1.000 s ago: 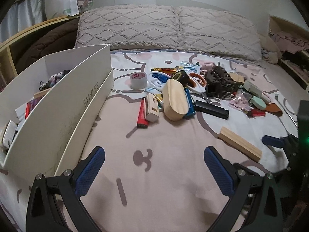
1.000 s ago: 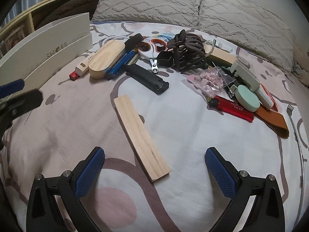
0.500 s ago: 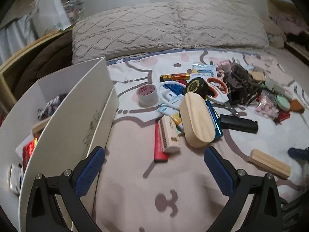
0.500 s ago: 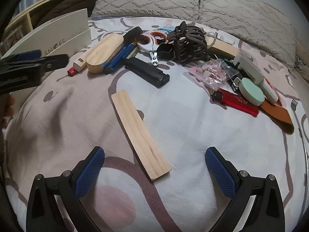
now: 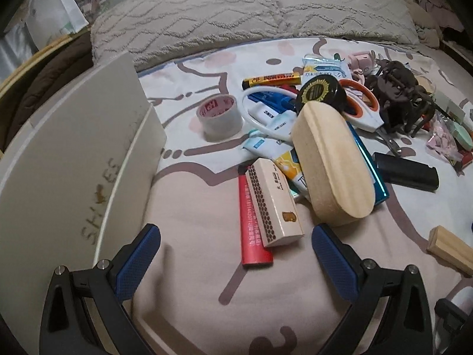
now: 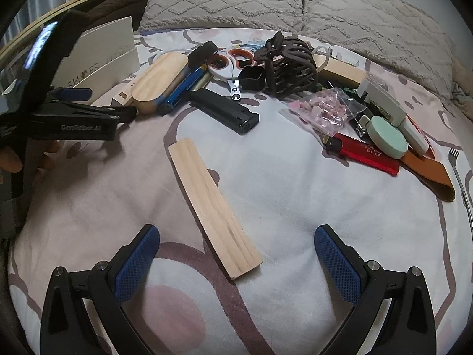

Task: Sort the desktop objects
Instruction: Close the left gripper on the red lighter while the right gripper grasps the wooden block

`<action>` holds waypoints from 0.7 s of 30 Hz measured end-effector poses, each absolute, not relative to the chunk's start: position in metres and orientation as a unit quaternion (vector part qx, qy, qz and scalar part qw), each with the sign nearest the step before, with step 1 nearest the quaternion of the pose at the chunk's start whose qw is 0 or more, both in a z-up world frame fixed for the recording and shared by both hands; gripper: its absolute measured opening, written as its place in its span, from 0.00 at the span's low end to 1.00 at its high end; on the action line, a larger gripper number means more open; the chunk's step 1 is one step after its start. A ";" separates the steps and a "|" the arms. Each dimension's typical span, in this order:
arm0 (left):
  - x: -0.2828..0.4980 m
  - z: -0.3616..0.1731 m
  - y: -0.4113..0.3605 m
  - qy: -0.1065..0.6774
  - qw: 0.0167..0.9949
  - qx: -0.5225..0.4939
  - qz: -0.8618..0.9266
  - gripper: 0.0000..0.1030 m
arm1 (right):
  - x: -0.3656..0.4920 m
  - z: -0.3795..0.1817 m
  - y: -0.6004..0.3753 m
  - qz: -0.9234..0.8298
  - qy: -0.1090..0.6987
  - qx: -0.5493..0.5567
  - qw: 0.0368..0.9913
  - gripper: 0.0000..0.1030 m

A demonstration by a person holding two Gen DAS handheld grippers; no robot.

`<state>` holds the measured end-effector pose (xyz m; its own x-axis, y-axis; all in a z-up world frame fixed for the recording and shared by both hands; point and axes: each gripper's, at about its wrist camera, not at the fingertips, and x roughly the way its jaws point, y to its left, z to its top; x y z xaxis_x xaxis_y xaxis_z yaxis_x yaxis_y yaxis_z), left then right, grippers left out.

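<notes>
Both tongs, left (image 5: 236, 266) and right (image 6: 236, 261), gape wide; two red lighters (image 6: 365, 152) lie visible.

A box (image 5: 74, 159) stands left of the clutter. A matchbox (image 5: 273, 202) lies partly on a lighter (image 5: 251, 230); a wooden case (image 5: 331, 162) lies just right.
</notes>
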<state>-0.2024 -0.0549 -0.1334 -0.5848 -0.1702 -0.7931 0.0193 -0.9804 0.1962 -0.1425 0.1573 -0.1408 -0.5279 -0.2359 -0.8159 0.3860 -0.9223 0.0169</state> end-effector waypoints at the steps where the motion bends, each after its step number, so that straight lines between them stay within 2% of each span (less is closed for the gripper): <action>1: -0.203 -0.134 -0.056 -0.080 0.051 0.454 -0.886 1.00 | -0.142 -0.141 0.157 -0.871 0.083 0.450 0.179 1.00; 8: -0.199 -0.135 -0.051 -0.088 0.051 0.451 -0.887 1.00 | -0.134 -0.138 0.157 -0.882 0.084 0.427 0.181 1.00; 11: -0.197 -0.135 -0.051 -0.089 0.049 0.447 -0.889 1.00 | -0.127 -0.134 0.156 -0.887 0.084 0.411 0.191 0.85; 13: -0.195 -0.134 -0.051 -0.087 0.047 0.442 -0.891 1.00 | -0.125 -0.132 0.155 -0.890 0.088 0.403 0.194 0.70; 14: -0.194 -0.134 -0.051 -0.086 0.045 0.440 -0.893 1.00 | -0.123 -0.131 0.155 -0.891 0.089 0.399 0.196 0.66; 16: -0.193 -0.132 -0.051 -0.083 0.039 0.436 -0.895 0.98 | -0.121 -0.129 0.154 -0.893 0.091 0.392 0.199 0.49; 17: -0.192 -0.131 -0.051 -0.082 0.038 0.433 -0.897 0.97 | -0.119 -0.128 0.153 -0.894 0.092 0.389 0.202 0.44; 18: -0.191 -0.130 -0.051 -0.081 0.035 0.431 -0.898 0.91 | -0.118 -0.128 0.152 -0.895 0.095 0.386 0.203 0.40; 19: -0.190 -0.129 -0.051 -0.073 0.018 0.433 -0.898 0.65 | -0.117 -0.127 0.152 -0.896 0.097 0.383 0.204 0.36; 20: -0.190 -0.130 -0.052 -0.057 -0.007 0.438 -0.897 0.56 | -0.116 -0.127 0.151 -0.896 0.098 0.382 0.206 0.33; 21: -0.190 -0.131 -0.053 -0.047 -0.020 0.440 -0.896 0.52 | -0.114 -0.126 0.150 -0.896 0.099 0.380 0.208 0.30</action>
<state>-0.1895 -0.0525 -0.1306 -0.6114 -0.0061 -0.7913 -0.0774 -0.9947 0.0674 -0.1143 0.1502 -0.1264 -0.6248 -0.2969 -0.7221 0.4481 -0.8938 -0.0202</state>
